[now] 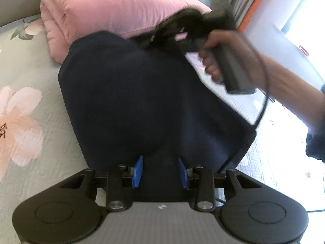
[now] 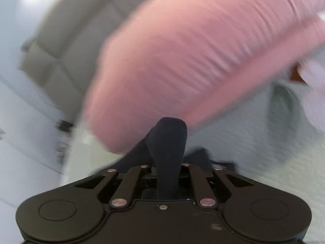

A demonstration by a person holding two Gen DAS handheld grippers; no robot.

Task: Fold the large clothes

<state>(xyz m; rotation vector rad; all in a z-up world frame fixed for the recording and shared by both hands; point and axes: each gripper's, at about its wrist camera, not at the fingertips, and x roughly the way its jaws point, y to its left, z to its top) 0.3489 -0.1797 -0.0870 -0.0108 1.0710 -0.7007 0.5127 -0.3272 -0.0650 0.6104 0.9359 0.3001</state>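
Left wrist view: your left gripper (image 1: 160, 170) hovers, jaws apart and gripping nothing, over the navy garment (image 1: 142, 101) spread on the floral bed (image 1: 26, 109) beside a pink quilt (image 1: 113, 6). Right wrist view: your right gripper (image 2: 168, 162) pinches a garment fold.

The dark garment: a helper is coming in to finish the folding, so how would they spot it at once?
Start at the bed with the pale floral quilt. A thick folded pink duvet lies at its far side, and the dark garment is spread flat just in front of it, touching it. It is the only navy, thin, plain cloth there; the right hand-held gripper pinches a fold of it.
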